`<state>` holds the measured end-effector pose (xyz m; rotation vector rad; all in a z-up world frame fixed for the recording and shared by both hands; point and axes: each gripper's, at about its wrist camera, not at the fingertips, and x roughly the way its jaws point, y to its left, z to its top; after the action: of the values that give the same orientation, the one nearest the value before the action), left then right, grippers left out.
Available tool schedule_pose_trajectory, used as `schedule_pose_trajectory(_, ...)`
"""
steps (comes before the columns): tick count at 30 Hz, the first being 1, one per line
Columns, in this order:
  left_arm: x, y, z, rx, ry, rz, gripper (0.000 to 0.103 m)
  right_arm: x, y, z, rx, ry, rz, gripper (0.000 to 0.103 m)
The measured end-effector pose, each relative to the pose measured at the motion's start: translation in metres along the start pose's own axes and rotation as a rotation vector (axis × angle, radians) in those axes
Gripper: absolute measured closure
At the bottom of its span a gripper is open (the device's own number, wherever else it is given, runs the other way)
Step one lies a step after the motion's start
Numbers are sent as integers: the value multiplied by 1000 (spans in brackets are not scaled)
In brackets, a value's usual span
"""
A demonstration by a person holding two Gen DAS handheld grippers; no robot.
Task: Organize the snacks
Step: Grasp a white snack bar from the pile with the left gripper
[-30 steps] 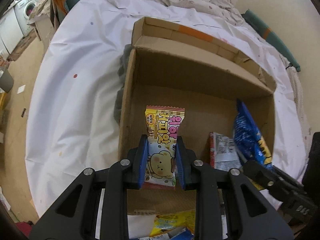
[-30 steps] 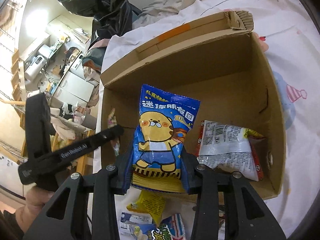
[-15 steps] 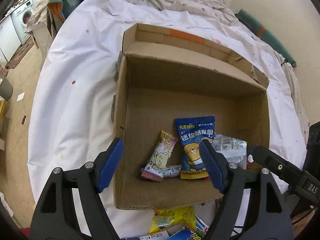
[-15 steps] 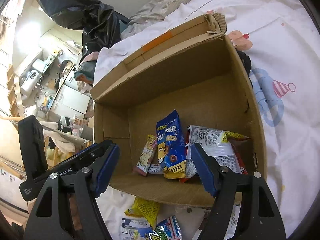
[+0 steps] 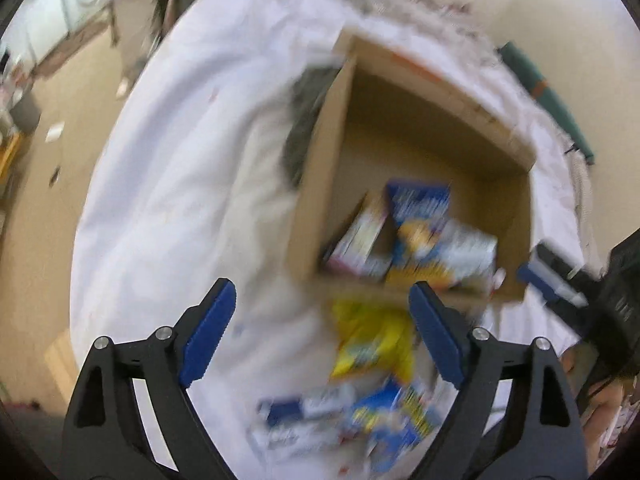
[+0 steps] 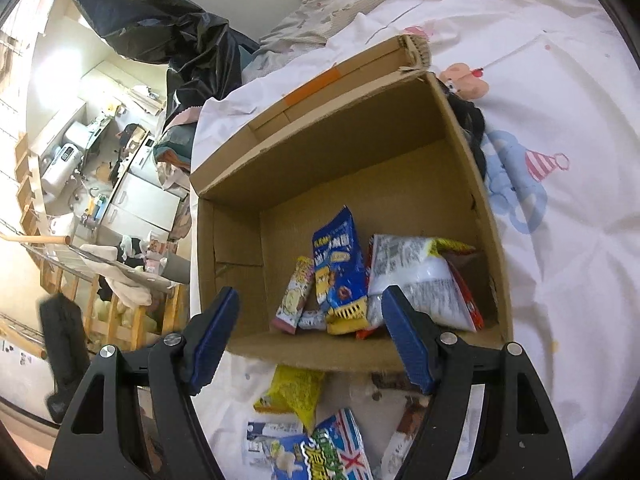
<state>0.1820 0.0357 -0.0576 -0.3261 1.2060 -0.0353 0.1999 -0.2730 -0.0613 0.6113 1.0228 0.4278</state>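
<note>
Both our grippers are empty right now. The left gripper (image 5: 322,334) has its jaws opening with nothing between the pads, and the right gripper (image 6: 310,338) sits spread wide, also holding nothing.

The box (image 6: 432,128) fills the middle of the right wrist view, on the white sheet (image 6: 560,80). Inside, against the near wall, we've got a pink bar (image 6: 294,294) leaning on a blue bag (image 6: 340,264), and a silver pack (image 6: 416,280) to the right of that. More snacks are outside, low in the frame just below the box: a yellow bag (image 6: 294,394) and a blue-green bag (image 6: 340,452), with a few more wrappers touching them.

The left wrist view is badly smeared, so we can only roughly make out the yellow bag (image 5: 372,340) sitting between the left pads' line of sight.

What could bite us, as we see it:
- The loose pile overlaps, so closing on the yellow bag may pinch its neighbour too and drag two things up.
- Those bags are puffy and slick. A grab on a corner could slip mid-lift.
- Both grippers hang over the same small pile, close enough to bump if they go for it together.
- The pink bar and blue bag only lean, so dropping another snack on them could knock them flat.
- Clipping the box's near wall on the way in might shove the box along the soft sheet.
</note>
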Motion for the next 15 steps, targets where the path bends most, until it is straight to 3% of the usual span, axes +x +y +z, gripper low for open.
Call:
schedule_pose_trajectory(5, 39, 31, -39, -105, 190, 64, 17, -11, -1, -15, 1, 0, -16, 27)
schedule_pose_trajectory(7, 54, 32, -47, -80, 246, 96, 17, -13, -3, -22, 13, 8, -15, 27)
schedule_pose_trajectory(11, 59, 8, -50, 187, 299, 167, 17, -23, -10, -37, 35, 17, -6, 27)
schedule_pose_trajectory(15, 60, -15, -51, 463, 361, 173, 17, -29, -19, -47, 70, 28, 13, 27)
